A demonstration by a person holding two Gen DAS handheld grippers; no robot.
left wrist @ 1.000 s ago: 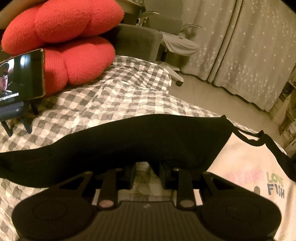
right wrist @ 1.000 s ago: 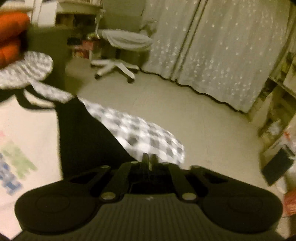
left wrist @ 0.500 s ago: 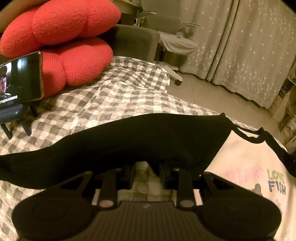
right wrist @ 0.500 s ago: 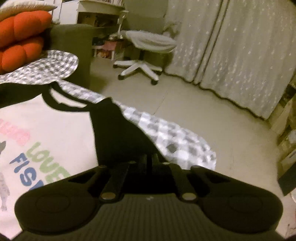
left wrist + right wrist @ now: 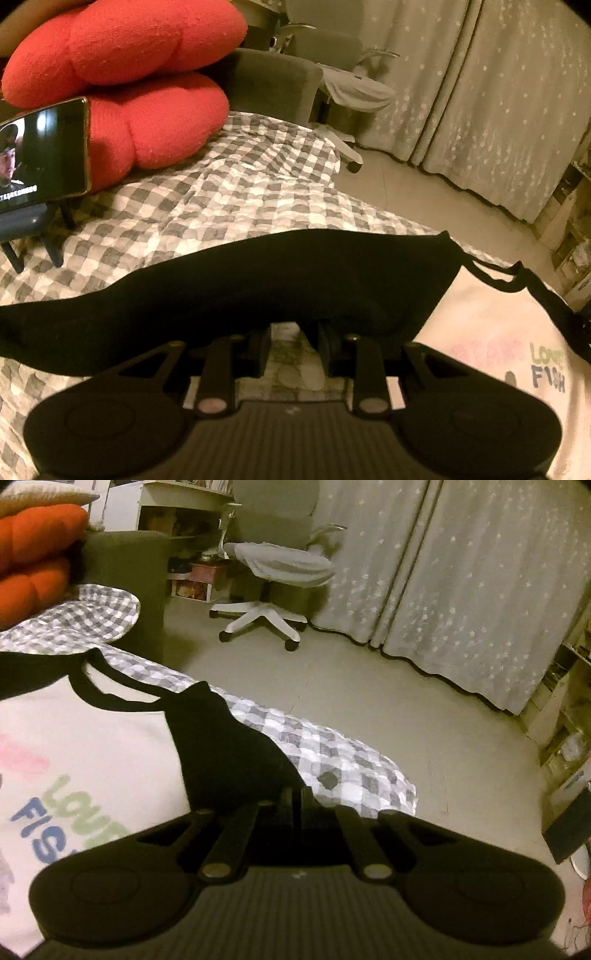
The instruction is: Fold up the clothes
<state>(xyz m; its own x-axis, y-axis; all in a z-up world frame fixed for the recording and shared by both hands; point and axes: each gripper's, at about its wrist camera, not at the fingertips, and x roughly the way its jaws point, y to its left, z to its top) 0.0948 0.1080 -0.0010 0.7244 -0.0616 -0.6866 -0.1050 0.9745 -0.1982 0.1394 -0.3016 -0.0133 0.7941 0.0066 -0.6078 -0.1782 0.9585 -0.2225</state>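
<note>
A white shirt (image 5: 491, 332) with black sleeves lies flat on the bed (image 5: 229, 206), which has a gray and white checked cover. The shirt has colored letters on its front, and its black neck band points to the far edge of the bed. One long black sleeve (image 5: 258, 284) stretches across the cover in the left wrist view. The left gripper (image 5: 293, 341) sits at the near edge of this sleeve; its jaws stand a little apart, their tips go under the cloth, and I cannot tell if they pinch it. The other black sleeve (image 5: 229, 753) lies near the bed's right edge. The right gripper (image 5: 295, 801) is at that sleeve, and its jaws are opening from almost closed, with black cloth at their tips. A red puffy pillow (image 5: 129, 85) sits at the far left corner of the bed. A phone (image 5: 40, 155) on a small stand leans just in front of it. A white swivel chair (image 5: 273, 576) stands on the floor by the gray curtains (image 5: 461, 583).
</note>
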